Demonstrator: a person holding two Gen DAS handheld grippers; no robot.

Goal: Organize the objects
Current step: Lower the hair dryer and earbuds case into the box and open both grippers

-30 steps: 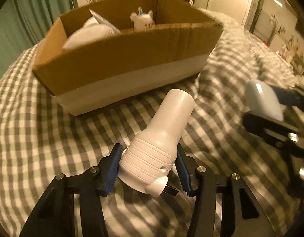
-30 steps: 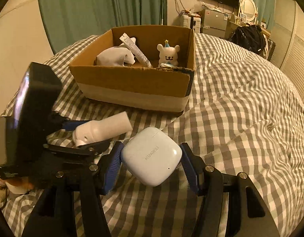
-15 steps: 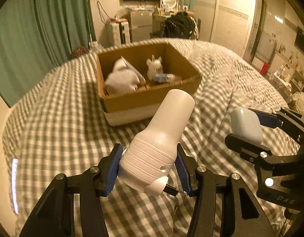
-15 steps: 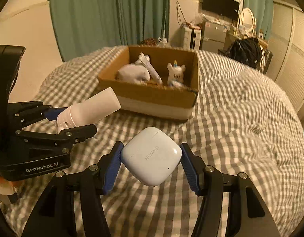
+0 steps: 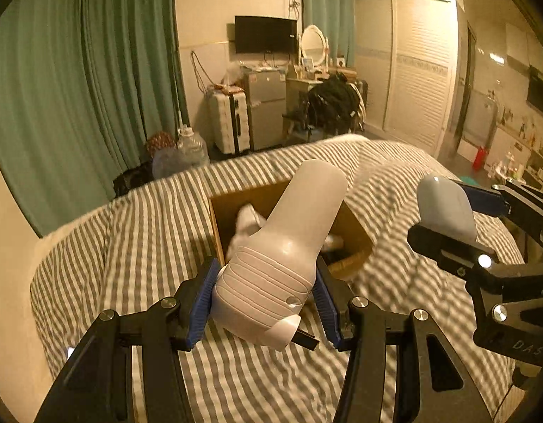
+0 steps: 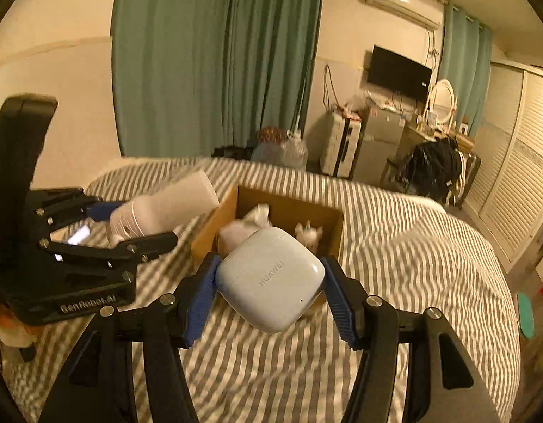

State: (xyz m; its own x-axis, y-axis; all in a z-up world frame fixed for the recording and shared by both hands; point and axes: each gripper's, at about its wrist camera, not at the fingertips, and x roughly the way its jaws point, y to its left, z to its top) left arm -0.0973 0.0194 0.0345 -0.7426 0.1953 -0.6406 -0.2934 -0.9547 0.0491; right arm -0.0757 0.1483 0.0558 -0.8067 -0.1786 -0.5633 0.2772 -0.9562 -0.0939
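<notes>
The cardboard box [image 6: 271, 218] sits open on the gray-and-white checked bedspread [image 6: 412, 253], at about 12 o'clock from both cameras and beyond the held items. Inside it, a white crumpled soft item [image 6: 246, 225] lies toward the 9 o'clock side, and a small white toy figure with a pointed topknot [image 6: 308, 234] stands toward the 3 o'clock side near the front wall. In the left wrist view the same box [image 5: 232, 204] is mostly hidden behind the held object; a white shape shows in it at the 9 o'clock side, and more contents at 3 o'clock are too blurred to name.

The left gripper [image 5: 266, 294] is clamped on a white bottle-shaped device [image 5: 292, 232]: its blue pads [image 5: 202, 303] press both sides of the ribbed wide base, and the narrower neck points up and away toward 12 o'clock, over the box. In the right wrist view that device [image 6: 162, 208] appears at 10 o'clock, raised above the bedspread.

The right gripper [image 6: 269, 294] is closed about halfway on a white earbud case [image 6: 269, 278] marked HUAWEI, its blue pads [image 6: 338, 306] touching the case's two sides. From the left wrist view the case [image 5: 445, 208] is at 3 o'clock, held off the bed and beside the device, apart from it.

Beyond the bed hang green curtains [image 6: 215, 56].
</notes>
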